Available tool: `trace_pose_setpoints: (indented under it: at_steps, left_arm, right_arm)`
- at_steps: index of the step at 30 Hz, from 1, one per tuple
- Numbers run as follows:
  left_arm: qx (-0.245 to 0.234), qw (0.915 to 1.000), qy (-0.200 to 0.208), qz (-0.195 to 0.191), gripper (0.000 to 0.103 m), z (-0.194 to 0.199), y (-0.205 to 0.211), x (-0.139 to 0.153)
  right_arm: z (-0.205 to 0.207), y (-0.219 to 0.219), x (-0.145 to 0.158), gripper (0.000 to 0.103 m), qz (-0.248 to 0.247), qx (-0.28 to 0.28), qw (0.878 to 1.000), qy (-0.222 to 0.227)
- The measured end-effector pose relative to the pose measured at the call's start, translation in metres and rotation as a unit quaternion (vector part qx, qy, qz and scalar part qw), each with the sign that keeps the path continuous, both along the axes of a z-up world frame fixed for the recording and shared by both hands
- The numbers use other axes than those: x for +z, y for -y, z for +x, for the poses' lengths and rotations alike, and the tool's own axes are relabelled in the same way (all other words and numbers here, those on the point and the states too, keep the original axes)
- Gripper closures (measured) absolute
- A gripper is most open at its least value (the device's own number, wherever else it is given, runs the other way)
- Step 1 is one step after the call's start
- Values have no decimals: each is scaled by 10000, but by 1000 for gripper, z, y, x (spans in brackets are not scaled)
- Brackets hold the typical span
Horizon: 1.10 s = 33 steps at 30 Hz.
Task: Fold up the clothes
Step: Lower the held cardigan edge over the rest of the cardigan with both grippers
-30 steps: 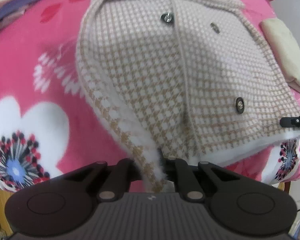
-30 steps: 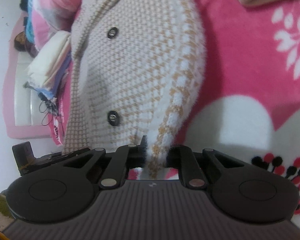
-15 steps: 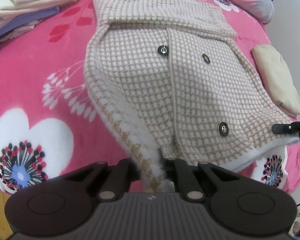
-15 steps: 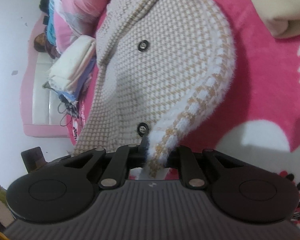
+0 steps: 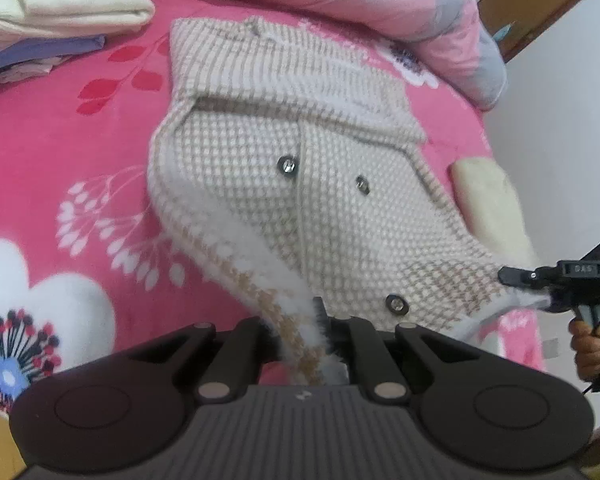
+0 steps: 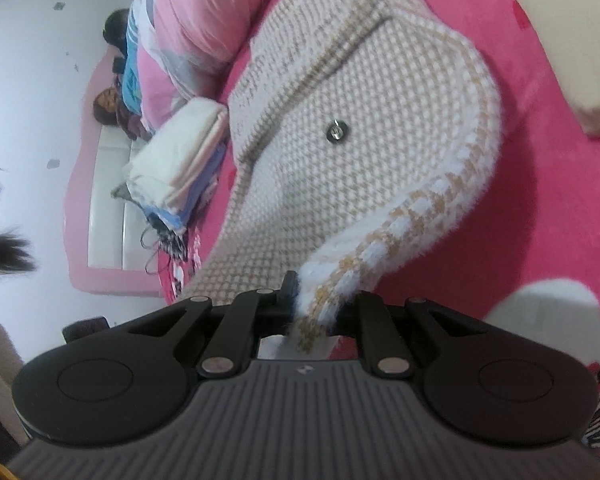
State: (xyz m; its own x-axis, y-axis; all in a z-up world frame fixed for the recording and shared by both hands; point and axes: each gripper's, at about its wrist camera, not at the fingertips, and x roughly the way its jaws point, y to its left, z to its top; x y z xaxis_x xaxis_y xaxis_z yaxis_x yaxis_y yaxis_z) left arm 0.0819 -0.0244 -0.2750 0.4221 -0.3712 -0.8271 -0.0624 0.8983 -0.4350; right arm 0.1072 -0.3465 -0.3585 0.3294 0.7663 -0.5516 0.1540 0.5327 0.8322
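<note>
A beige and white checked knit cardigan [image 5: 332,200] with dark buttons lies on a pink flowered blanket [image 5: 60,168], its collar at the far end. My left gripper [image 5: 304,332] is shut on the fluffy hem at the near left corner, which hangs lifted off the blanket. My right gripper [image 6: 312,312] is shut on the hem's other corner of the cardigan [image 6: 364,152]. In the left wrist view, the right gripper [image 5: 556,280] shows at the right edge with a hand on its handle.
A stack of folded cream and purple clothes [image 5: 52,16] sits at the far left. A folded cream piece [image 5: 488,200] lies right of the cardigan. A rolled pink quilt [image 5: 380,8] lines the far edge of the bed. The white floor [image 6: 32,80] lies beyond the bed.
Both grippers have risen with the hem, so the cardigan's lower half lifts off the blanket. More of the collar, quilt and folded stacks has come into view.
</note>
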Motion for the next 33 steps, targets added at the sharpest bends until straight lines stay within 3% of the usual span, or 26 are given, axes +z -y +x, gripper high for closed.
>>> trace_pose_setpoints:
  at_steps: [16, 24, 33]
  left_arm:
    - [38, 9945, 767, -712, 97, 72, -43, 20]
    - [-188, 9913, 1062, -757, 97, 114, -49, 19]
    - [17, 9893, 1157, -890, 97, 154, -76, 13]
  right_arm:
    - [68, -6, 49, 94, -111, -358, 9963, 771]
    - [115, -15, 62, 94, -200, -96, 9936, 1109]
    - [159, -17, 75, 94, -391, -81, 9896, 1384]
